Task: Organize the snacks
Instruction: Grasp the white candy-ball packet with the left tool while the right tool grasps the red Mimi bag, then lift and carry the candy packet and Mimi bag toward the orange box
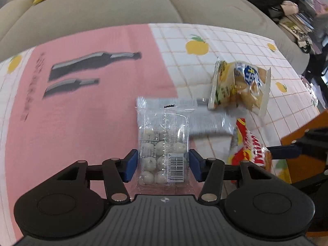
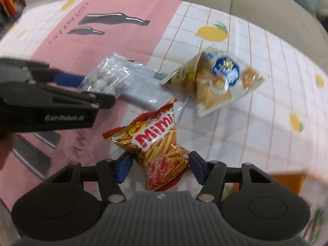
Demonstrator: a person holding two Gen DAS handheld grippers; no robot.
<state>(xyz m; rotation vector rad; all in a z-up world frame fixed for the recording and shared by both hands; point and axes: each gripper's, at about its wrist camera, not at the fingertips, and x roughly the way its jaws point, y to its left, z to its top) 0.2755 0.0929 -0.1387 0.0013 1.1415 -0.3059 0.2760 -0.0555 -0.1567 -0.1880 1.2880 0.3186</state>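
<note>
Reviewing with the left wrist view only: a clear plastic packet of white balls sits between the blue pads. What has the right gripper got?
Observer: The right gripper has a red foil bag of stick snacks between its pads, both touching, and the bag is squeezed narrow there.
Operator: Which part of the bag is gripped?
Observer: The lower half. The end lettered "Mimi" sticks out beyond the fingertips.
Operator: Does it overlap my packet?
Observer: No, the clear plastic packet sits apart, to the bag's upper left.
</note>
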